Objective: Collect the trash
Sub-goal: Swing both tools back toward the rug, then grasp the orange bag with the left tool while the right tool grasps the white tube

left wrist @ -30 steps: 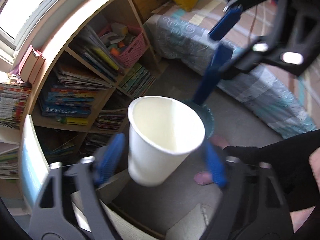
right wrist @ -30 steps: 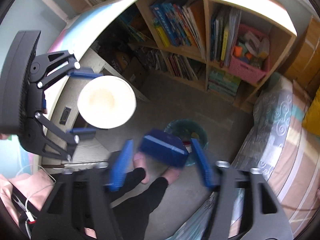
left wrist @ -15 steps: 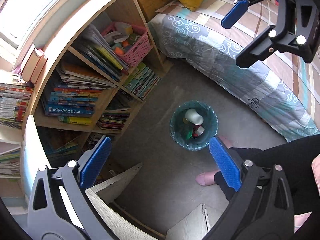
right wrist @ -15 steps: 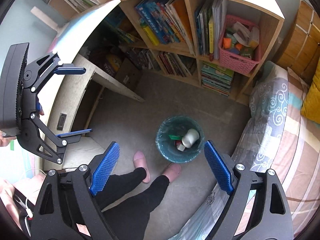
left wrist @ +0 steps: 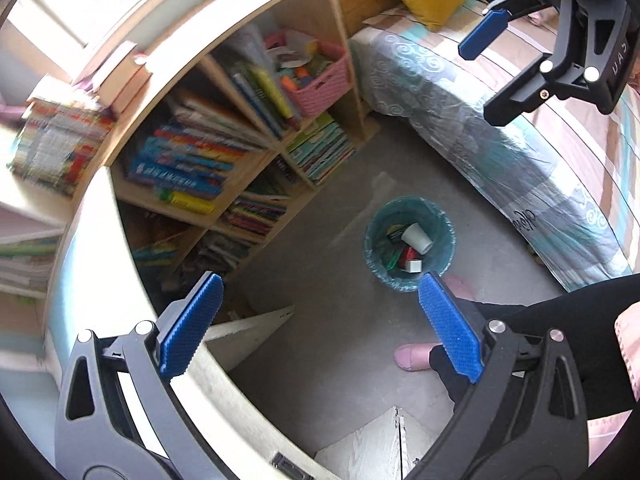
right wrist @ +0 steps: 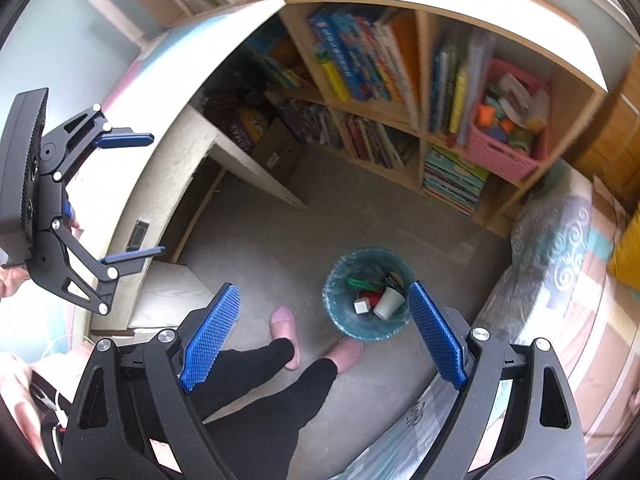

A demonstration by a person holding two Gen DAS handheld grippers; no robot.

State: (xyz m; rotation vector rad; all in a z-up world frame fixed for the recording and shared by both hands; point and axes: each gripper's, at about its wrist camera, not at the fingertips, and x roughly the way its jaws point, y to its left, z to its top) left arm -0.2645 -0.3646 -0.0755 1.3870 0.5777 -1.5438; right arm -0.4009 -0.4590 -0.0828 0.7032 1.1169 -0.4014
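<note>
Trash lies inside the teal-lined bin (left wrist: 410,244) on the grey floor (left wrist: 332,304), between the bookshelf (left wrist: 224,152) and the bed (left wrist: 500,128): a white paper cup (left wrist: 417,238), a small white box (right wrist: 361,306), red and green scraps. Both the left tool (left wrist: 320,324) and the right tool (right wrist: 324,334) hang above it, spread wide with nothing between their blue pads.

Left tongs (left wrist: 320,320) spread wide, nothing between blue pads, pointing down at floor. Teal-lined bin (left wrist: 410,242) on floor below, holding white paper cup (left wrist: 417,237) on its side among small litter. Bookshelf (left wrist: 240,140) left of bin; bed (left wrist: 500,128) right of bin. Right tongs (left wrist: 500,40) above bin, over bed, empty. Pink slipper (left wrist: 412,356) just below bin.
</note>
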